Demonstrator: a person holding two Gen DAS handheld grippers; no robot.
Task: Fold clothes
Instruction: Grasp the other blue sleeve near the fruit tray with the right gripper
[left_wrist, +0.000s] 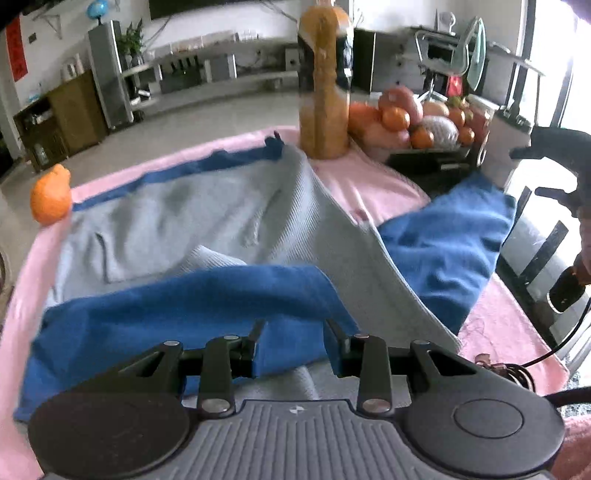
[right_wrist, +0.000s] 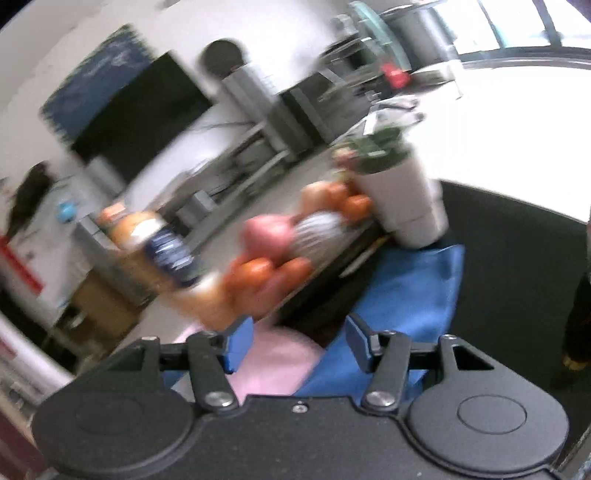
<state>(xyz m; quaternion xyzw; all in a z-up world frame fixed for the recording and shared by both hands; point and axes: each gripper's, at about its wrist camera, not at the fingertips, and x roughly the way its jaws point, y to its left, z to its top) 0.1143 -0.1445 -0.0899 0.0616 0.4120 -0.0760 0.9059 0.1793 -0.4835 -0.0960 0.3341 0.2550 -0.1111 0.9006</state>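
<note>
Counting left to right: one loose orange (left_wrist: 50, 199) at the pink cloth's (left_wrist: 373, 181) edge, one grey-and-blue garment (left_wrist: 207, 221) spread across it, one juice bottle (left_wrist: 325, 81), one fruit tray (left_wrist: 417, 125) (heaped, uncounted). Left gripper (left_wrist: 293, 332) fingers parted over a blue fold; right gripper (right_wrist: 295, 338) also spread, empty, beside one white pot (right_wrist: 406, 199).

Daylight flooded in from the window (right_wrist: 517, 122), blown out white. The right wrist view was smeared by motion blur; both bent hard at the edges.
</note>
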